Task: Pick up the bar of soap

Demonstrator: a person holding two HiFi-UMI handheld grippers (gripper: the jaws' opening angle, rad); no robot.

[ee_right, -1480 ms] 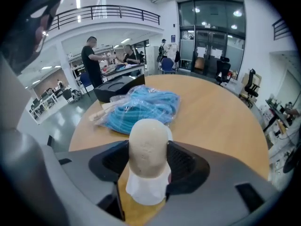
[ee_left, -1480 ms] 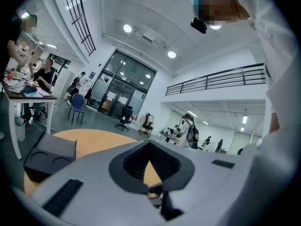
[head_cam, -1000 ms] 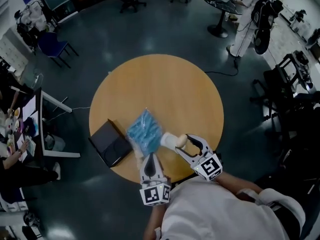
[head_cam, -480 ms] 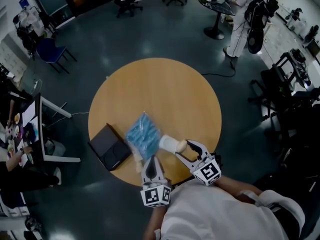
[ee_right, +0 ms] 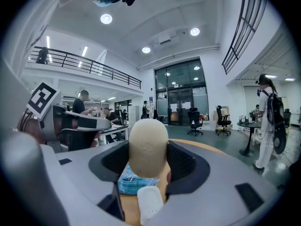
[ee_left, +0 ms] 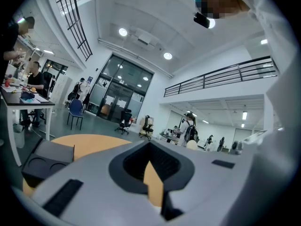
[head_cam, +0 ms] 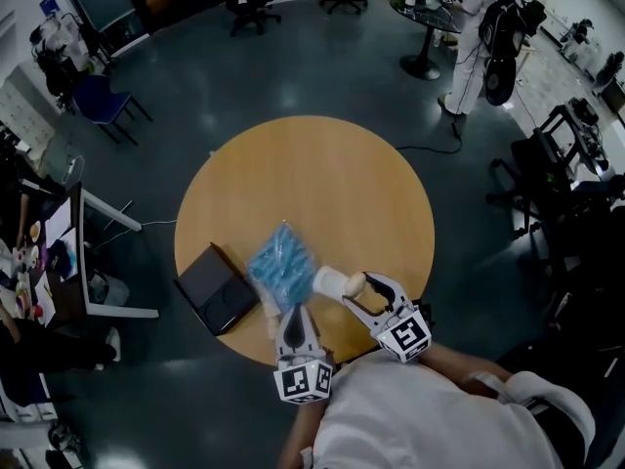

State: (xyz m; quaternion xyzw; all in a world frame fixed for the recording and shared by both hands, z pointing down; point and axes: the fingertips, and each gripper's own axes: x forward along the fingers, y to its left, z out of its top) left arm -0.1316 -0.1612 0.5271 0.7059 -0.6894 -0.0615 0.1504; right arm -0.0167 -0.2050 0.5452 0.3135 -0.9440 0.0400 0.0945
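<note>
Soap (ee_right: 148, 147) is already in my right claw (head_cam: 354, 289), whose jaws are pressed against either flank of the cream bar. The bar stands on end between them, over the near edge of the round worktop (head_cam: 322, 174). From the right gripper view I judge it to be lifted, since wood shows below it, though I cannot tell how far clear it is. Gripping it across its narrow sides leaves most of the bar sticking out in front of the jaws, so a slip is the main risk. My left claw (ee_left: 150, 175) has its jaws drawn nearly together with nothing between them, only a sliver of worktop showing through. It hangs at the near rim, apparently parked out of the way. A blue packet (head_cam: 281, 262) lies just beyond the soap, and a dark box (head_cam: 215, 283) overhangs the left edge. Neither blocks an upward lift. A person with a backpack (head_cam: 488, 27) stands well apart.
</note>
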